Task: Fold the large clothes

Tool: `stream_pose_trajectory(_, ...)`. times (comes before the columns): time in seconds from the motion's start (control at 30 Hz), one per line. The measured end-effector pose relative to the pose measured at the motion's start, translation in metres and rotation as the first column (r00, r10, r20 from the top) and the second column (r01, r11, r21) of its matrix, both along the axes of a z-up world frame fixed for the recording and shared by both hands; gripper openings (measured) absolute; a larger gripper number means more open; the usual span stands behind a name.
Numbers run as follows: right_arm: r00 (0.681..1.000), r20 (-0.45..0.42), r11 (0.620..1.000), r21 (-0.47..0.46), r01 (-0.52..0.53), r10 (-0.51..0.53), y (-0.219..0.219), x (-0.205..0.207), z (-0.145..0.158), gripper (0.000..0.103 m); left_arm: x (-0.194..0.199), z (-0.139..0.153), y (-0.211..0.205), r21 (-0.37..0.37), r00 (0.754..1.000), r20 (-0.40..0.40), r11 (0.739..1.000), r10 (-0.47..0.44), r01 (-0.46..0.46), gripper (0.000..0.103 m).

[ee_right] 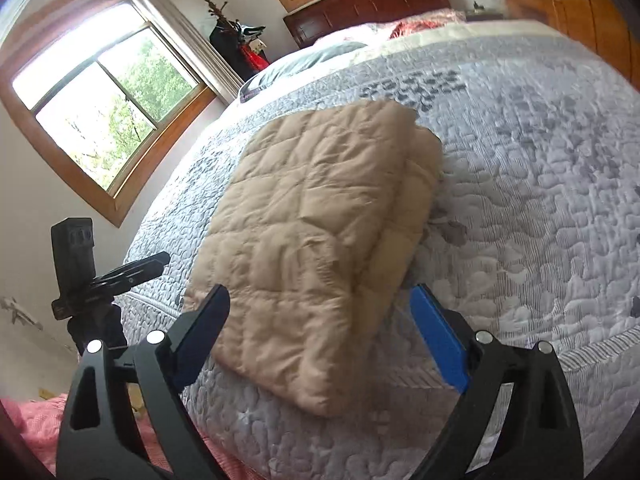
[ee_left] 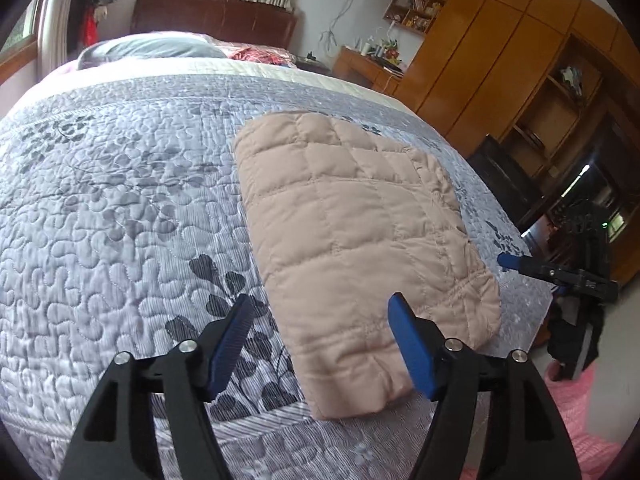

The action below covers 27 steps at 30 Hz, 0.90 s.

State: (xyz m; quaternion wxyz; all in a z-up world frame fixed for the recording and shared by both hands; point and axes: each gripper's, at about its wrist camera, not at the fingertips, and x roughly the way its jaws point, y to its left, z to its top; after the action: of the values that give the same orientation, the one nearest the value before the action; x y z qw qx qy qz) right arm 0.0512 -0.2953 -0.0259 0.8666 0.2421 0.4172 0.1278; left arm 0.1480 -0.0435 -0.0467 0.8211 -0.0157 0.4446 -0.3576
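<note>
A beige quilted garment (ee_left: pixel 352 240) lies folded into a thick rectangle on the grey floral bedspread (ee_left: pixel 120 208), near the bed's front edge. My left gripper (ee_left: pixel 320 298) hovers open above its near-left corner, with nothing between the blue pads (ee_left: pixel 412 344). In the right wrist view the same folded garment (ee_right: pixel 304 232) shows its stacked layers along the right side. My right gripper (ee_right: pixel 320 289) stands open over its near end, holding nothing. Each gripper shows at the edge of the other's view: the right gripper (ee_left: pixel 516 262) and the left gripper (ee_right: pixel 156 258).
A grey pillow (ee_left: pixel 148 48) and a dark wooden headboard (ee_left: pixel 216 20) are at the far end of the bed. Wooden wardrobes and shelves (ee_left: pixel 500 60) line the right wall. Windows (ee_right: pixel 108 92) are on the left wall. Pink fabric (ee_left: pixel 592 420) lies below the bed's front edge.
</note>
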Motion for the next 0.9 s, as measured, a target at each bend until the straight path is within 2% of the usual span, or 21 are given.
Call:
stream_pose_trajectory(0.1,0.998,-0.058,0.993,0.115,0.025,-0.018,-0.023,0.012,-0.025,0.091,0.019,-0.015,0.003,-0.036,0.996,-0.081,0.999,-0.029,0.026,0.072)
stream_pose_trajectory(0.23,0.993,-0.118,0.973,0.224,0.048,-0.022,-0.040,0.023,-0.058,0.091,0.045,-0.037,0.007,-0.053,0.984,-0.175,0.999,-0.016,0.007,0.072)
stream_pose_trajectory(0.37,0.994,-0.107,0.943,0.333,0.012,0.025,-0.042,0.033,-0.078,0.092,0.063,-0.053,0.006,-0.102,0.969,-0.244,0.995,-0.036,0.012,0.073)
stream_pose_trajectory(0.43,0.994,-0.093,0.927,0.375,-0.012,0.050,-0.041,0.041,-0.083,0.092,0.069,-0.057,0.003,-0.127,0.965,-0.257,0.992,-0.059,0.026,0.076)
stream_pose_trajectory(0.53,0.993,-0.085,0.917,0.396,-0.041,0.081,-0.040,0.056,-0.088,0.092,0.074,-0.065,-0.001,-0.155,0.960,-0.270,0.987,-0.079,0.038,0.078)
stream_pose_trajectory(0.73,0.987,-0.061,0.919,0.375,-0.117,0.150,-0.026,0.077,-0.085,0.093,0.079,-0.073,-0.013,-0.242,0.937,-0.309,0.966,-0.161,0.086,0.082)
stream_pose_trajectory(0.83,0.981,-0.043,0.918,0.363,-0.159,0.187,-0.014,0.095,-0.082,0.093,0.081,-0.079,-0.026,-0.252,0.929,-0.321,0.962,-0.183,0.103,0.087)
stream_pose_trajectory(0.9,0.979,-0.042,0.925,0.336,-0.176,0.201,-0.003,0.103,-0.079,0.093,0.079,-0.082,-0.033,-0.260,0.926,-0.327,0.960,-0.188,0.104,0.087)
